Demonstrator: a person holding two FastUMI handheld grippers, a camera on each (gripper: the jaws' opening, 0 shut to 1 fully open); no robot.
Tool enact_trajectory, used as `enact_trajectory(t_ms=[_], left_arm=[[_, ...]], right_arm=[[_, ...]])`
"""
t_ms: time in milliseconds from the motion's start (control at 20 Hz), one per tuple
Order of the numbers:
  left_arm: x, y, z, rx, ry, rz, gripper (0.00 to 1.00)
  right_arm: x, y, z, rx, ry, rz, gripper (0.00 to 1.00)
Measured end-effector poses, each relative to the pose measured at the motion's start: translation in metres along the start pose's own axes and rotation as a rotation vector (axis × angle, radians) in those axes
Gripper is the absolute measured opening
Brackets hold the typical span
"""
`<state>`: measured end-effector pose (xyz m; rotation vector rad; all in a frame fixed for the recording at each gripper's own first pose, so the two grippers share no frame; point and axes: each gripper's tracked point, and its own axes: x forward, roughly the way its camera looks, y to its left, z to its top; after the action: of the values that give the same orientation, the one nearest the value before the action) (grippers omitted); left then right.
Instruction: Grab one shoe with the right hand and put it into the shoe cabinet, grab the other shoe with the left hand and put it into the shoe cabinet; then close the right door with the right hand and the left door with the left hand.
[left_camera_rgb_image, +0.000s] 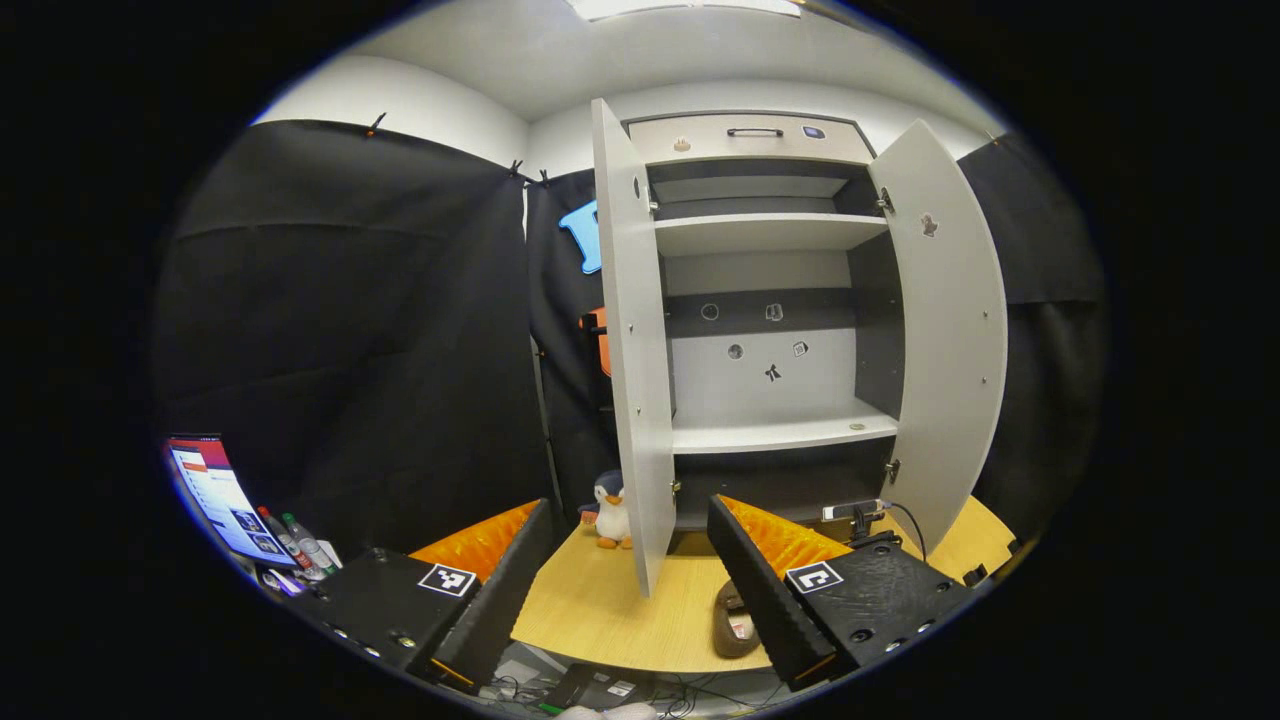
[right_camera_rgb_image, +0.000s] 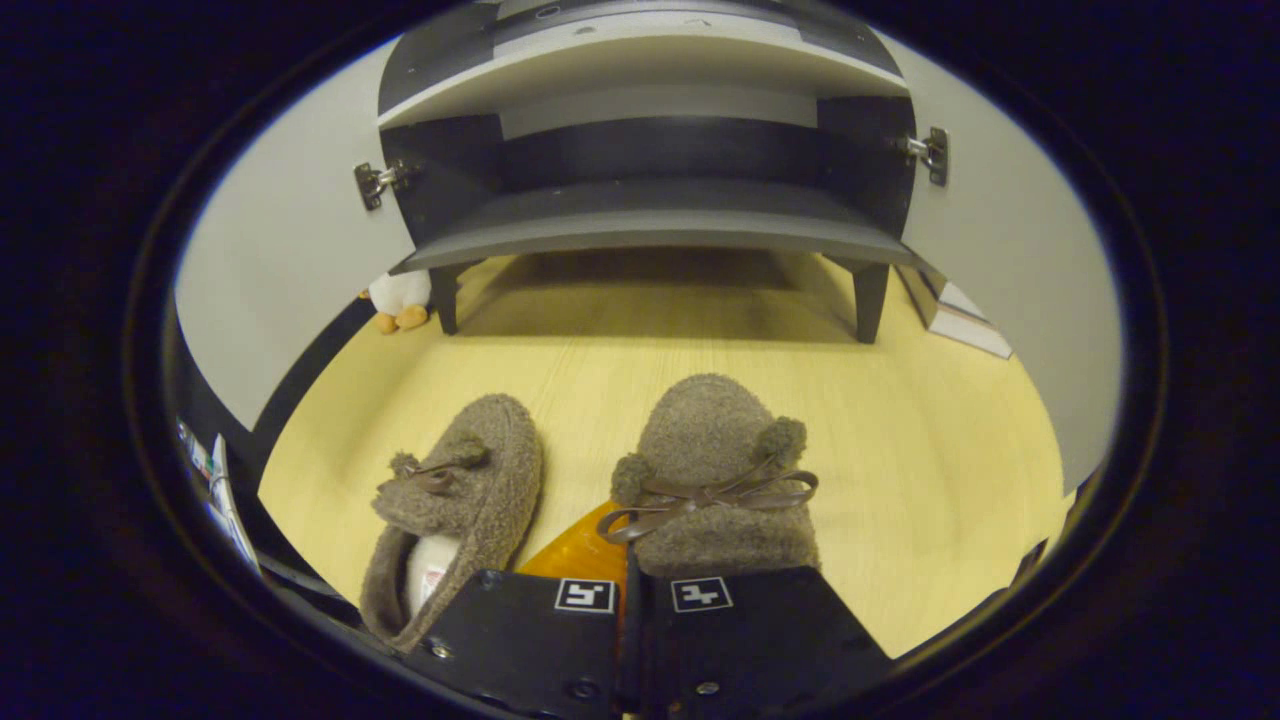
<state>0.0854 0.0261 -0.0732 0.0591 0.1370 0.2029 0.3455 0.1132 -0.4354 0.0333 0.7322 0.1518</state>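
Note:
Two fuzzy brown slippers lie on the pale wooden floor (right_camera_rgb_image: 900, 450) before the shoe cabinet (right_camera_rgb_image: 650, 225). My right gripper (right_camera_rgb_image: 632, 560) is shut on the rear edge of the right slipper (right_camera_rgb_image: 710, 450), which has a brown bow. The left slipper (right_camera_rgb_image: 470, 490) lies free beside it, its opening toward me. In the left gripper view the cabinet (left_camera_rgb_image: 770, 432) stands with its left door (left_camera_rgb_image: 630, 350) and right door (left_camera_rgb_image: 950, 330) swung open and its shelves bare. My left gripper (left_camera_rgb_image: 628, 505) hangs open in the air. One slipper (left_camera_rgb_image: 735, 625) peeks out beside its right finger.
A toy penguin (left_camera_rgb_image: 610, 510) stands by the cabinet's left leg, seen too at the penguin (right_camera_rgb_image: 400, 295). Flat white boxes (right_camera_rgb_image: 955, 315) lie by the right leg. A small device with a cable (left_camera_rgb_image: 855, 512) sits near the cabinet base. A lit screen (left_camera_rgb_image: 215, 495) and bottles (left_camera_rgb_image: 300, 545) are at far left.

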Motion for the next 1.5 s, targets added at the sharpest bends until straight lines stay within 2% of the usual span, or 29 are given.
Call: enact_trajectory(t_ms=[200, 250, 300, 550, 700, 900, 1100, 1250, 1300, 1350, 1500], left_arm=[[-0.009, -0.003, 0.001, -0.011, -0.016, -0.027, 0.97], [-0.01, -0.003, 0.0, -0.015, -0.021, -0.033, 1.0], [-0.012, -0.004, 0.001, -0.018, -0.027, -0.039, 0.96], [-0.019, -0.005, -0.002, -0.033, -0.046, -0.052, 0.96], [-0.019, -0.005, -0.006, -0.041, -0.043, -0.048, 0.96], [-0.015, -0.004, -0.01, -0.048, -0.037, -0.025, 0.96], [-0.01, 0.001, -0.01, -0.049, -0.029, 0.028, 0.96], [-0.007, 0.005, -0.011, -0.046, -0.023, 0.078, 0.96], [-0.006, 0.006, -0.013, -0.045, -0.015, 0.095, 1.0], [-0.005, 0.006, -0.015, -0.047, -0.007, 0.109, 0.96], [-0.001, 0.005, -0.017, -0.053, 0.012, 0.144, 0.97]], right_arm=[[-0.046, 0.001, 0.05, -0.03, -0.11, 0.009, 0.07], [-0.06, 0.002, 0.067, -0.037, -0.144, 0.012, 0.07], [-0.073, 0.002, 0.085, -0.043, -0.18, 0.013, 0.07], [-0.122, 0.004, 0.186, -0.079, -0.325, 0.01, 0.06], [-0.134, 0.004, 0.249, -0.102, -0.385, -0.005, 0.07], [-0.132, 0.003, 0.336, -0.106, -0.444, -0.032, 0.07], [-0.111, 0.0, 0.408, -0.11, -0.447, -0.05, 0.07], [-0.089, -0.001, 0.444, -0.129, -0.432, -0.075, 0.07], [-0.077, -0.001, 0.453, -0.127, -0.413, -0.075, 0.07], [-0.062, 0.001, 0.459, -0.121, -0.386, -0.069, 0.07], [-0.024, 0.005, 0.46, -0.12, -0.285, -0.058, 0.07]])
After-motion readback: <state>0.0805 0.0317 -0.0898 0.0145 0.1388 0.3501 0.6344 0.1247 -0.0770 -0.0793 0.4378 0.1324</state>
